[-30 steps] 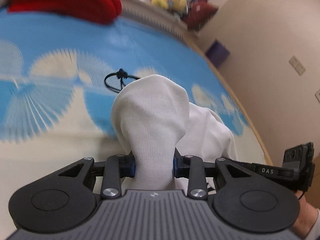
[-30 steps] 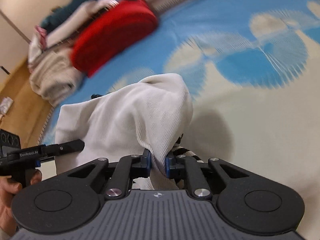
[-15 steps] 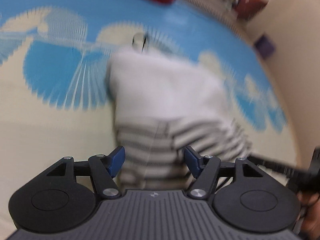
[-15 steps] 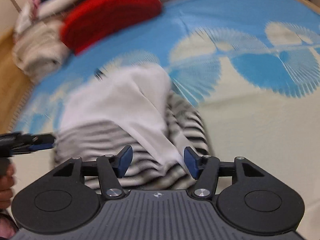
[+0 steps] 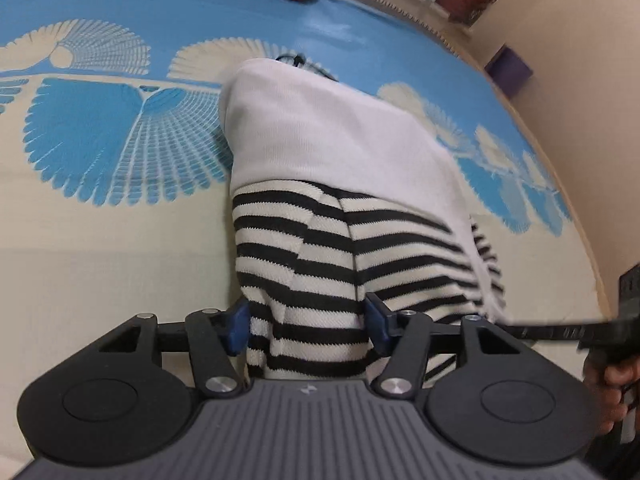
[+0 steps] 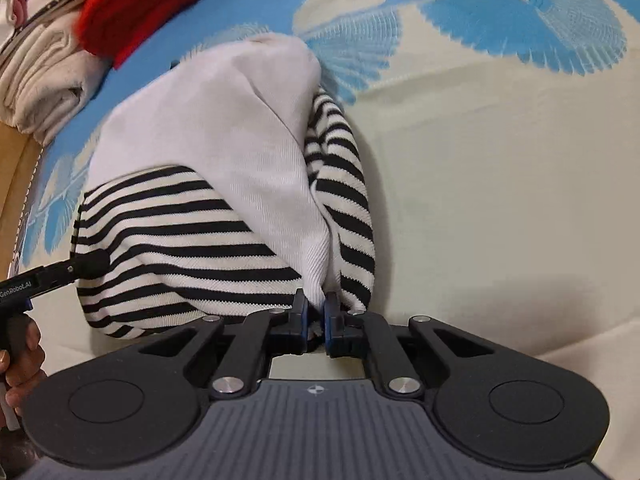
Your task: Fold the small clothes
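- Blue and cream patterned bedding [image 5: 100,240] spreads under everything we see, with a wall along one side in the left wrist view; it is a bed or mat, not a worktop.
- At the far edge lie a red cushion [image 6: 160,4] and a stack of folded pale cloth [image 6: 44,80], which we judge to be pieces already done, though we cannot be sure.
- Our garment [image 5: 340,208], striped black and white with a plain white side turned over it, lies on the bedding just ahead of both tools. One fold looks made: the white part covers the far half and the stripes show nearest us.
- Our right gripper [image 6: 315,312] is clenched on a pinch of white cloth at the near edge.
- Our left gripper [image 5: 306,320] has its fingers spread wide either side of the striped hem, gripping nothing.
- Left to do, in our judgement: at least one more fold, some smoothing, and a move to the stack.
- A thin black cord [image 5: 296,60] peeks out beyond the garment.
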Demonstrator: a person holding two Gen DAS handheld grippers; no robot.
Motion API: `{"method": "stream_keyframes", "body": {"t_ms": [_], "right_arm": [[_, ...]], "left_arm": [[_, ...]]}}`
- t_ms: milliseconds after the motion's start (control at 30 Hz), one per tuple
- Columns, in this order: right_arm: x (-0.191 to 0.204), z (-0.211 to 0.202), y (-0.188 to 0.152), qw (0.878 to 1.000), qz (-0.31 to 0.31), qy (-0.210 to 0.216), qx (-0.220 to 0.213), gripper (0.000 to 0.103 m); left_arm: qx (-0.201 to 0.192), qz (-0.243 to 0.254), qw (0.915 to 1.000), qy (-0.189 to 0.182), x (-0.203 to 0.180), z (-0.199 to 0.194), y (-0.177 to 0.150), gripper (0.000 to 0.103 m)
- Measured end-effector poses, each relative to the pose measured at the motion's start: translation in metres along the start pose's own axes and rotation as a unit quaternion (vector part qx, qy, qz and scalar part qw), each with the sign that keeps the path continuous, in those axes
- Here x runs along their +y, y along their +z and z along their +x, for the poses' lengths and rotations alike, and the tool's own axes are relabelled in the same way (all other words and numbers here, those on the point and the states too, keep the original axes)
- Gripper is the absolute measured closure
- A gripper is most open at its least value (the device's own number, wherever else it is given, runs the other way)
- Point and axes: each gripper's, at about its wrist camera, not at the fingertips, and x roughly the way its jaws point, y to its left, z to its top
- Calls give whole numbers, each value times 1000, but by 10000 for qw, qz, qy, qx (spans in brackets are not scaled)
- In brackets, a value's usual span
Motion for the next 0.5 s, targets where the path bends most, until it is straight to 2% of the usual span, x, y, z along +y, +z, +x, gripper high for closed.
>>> {"method": "stream_keyframes", "body": {"t_ms": [67,133,167,233,267,300,367,433,467,500], "right_arm": [[4,-11,3,9990,-119,-120,-402,88],[7,-17,6,9975,-243,-54,-655,86],[5,-13,7,9976,-306,-44,-615,86],[0,3,6,9980,-503,-313,-233,85],[-3,9,6,9976,-510,-453,-95,83],[-6,8,5,9971,-439,-612,-96,71],[-4,-8,5,9940,-377,-937,-423,70],[4,-32,1,9896,-529,-1079,-795,70],[10,-46,-2,9873,-663,-1062,-976,63],[19,-64,-9,9832,-852,-1084,-1201,49]], "left_arm": [[-123,152,9998,49,-4,-14,-2,40],[-206,200,9996,72,-5,-19,-5,42],[-133,227,9996,97,-1,-15,-10,42],[128,286,9992,268,0,0,-19,41],[119,248,9992,305,-1,-1,-22,41],[65,206,9991,357,-6,-5,-21,42],[-13,376,9969,684,-23,-21,-18,42],[-170,762,9898,1192,-42,-43,-18,41],[-312,929,9851,1416,-52,-57,-19,39],[-462,1036,9805,1606,-61,-71,-23,32]]}}
